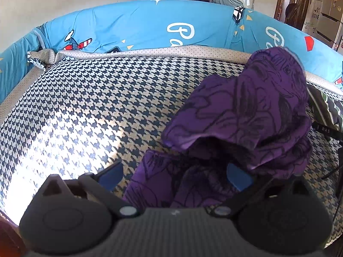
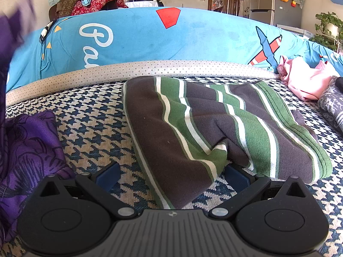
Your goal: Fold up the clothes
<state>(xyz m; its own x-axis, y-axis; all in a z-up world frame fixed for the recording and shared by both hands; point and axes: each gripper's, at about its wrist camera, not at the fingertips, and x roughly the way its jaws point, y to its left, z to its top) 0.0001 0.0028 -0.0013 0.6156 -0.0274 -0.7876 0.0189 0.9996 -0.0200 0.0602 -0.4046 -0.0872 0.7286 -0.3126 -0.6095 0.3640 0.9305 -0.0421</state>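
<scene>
On my left wrist view the houndstooth mat fills the left and near side, washed out by a bright patch of sun so the weave there is hard to read, and the blue printed cushion curves along the far edge with its white lettering cut off by folds. My left gripper sits released, its blue fingers spread wide, one over bare mat and the other against the purple flowered garment, which lies bunched in a tall heap on the right of that view; the heap hides its own shape, so I cannot tell sleeve from hem, and its top is blurred. Behind it only a sliver of the striped garment shows. On my right wrist view the purple cloth spills in at the left edge, partly smeared and cut off by the frame. In the middle the striped piece lies folded on the mat, its near corner draped between my right gripper and covering part of the right-hand finger; this tool too stands released, holding nothing. Far right, a pink garment and a grey patterned cloth lie crumpled and cropped by the edge.
</scene>
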